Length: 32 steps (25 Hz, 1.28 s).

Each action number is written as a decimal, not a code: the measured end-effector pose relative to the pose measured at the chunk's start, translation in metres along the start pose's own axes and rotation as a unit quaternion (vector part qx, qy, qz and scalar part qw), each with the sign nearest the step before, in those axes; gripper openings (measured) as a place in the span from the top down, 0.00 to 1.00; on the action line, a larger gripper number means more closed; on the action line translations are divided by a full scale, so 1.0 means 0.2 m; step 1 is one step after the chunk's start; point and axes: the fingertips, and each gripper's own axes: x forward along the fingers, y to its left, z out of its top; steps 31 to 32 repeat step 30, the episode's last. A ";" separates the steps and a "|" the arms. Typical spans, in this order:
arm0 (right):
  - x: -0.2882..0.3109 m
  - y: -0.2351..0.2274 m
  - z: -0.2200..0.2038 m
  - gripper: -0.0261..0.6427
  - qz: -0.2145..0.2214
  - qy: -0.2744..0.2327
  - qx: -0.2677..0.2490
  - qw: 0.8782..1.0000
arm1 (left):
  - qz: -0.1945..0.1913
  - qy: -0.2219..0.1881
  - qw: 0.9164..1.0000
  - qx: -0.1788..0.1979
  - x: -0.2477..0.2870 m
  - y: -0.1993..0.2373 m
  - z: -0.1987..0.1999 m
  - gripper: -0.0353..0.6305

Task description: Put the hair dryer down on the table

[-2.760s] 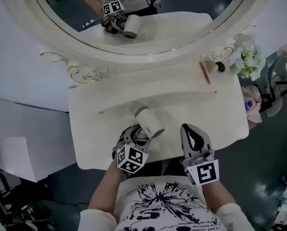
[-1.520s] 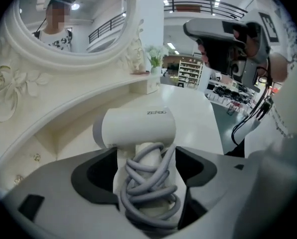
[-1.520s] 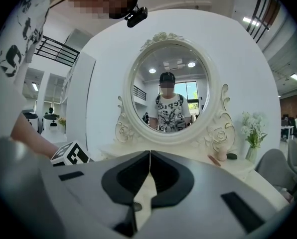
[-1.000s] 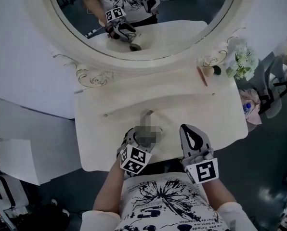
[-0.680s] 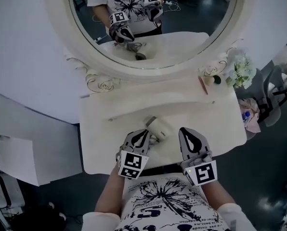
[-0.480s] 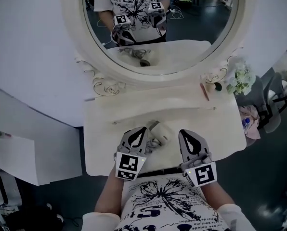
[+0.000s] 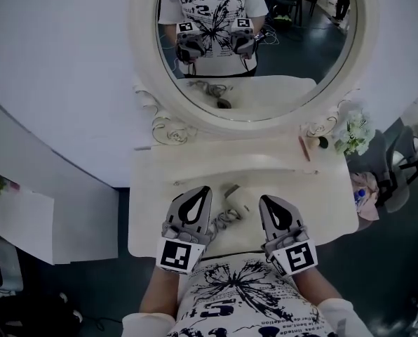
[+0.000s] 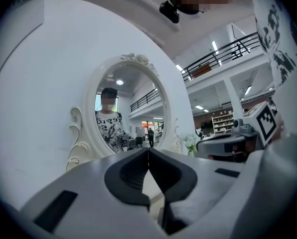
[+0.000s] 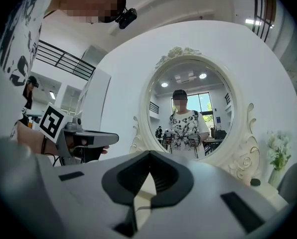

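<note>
Grey jaws of the left gripper [image 8: 148, 158] are pressed together on nothing, and those of the right gripper [image 9: 149, 159] likewise. Between the two, the hair dryer [image 7: 238, 201] is laid on the cream worktop [image 7: 321, 195], gripped by neither, so the task is judged done.

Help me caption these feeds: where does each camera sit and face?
Head view: on the head, looking steeply down at table, hair dryer; forearms, left gripper, right gripper show.
Left gripper view: on left gripper, facing the mirror over shut jaws; right gripper beside.
Right gripper view: on right gripper, facing mirror, jaws shut; left gripper beside.
Shared: both gripper views show the mirror.
</note>
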 end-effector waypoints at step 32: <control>-0.02 -0.02 -0.05 0.94 -0.021 0.022 -0.010 0.999 | 0.000 0.006 1.000 -0.019 -0.08 0.01 -0.04 0.92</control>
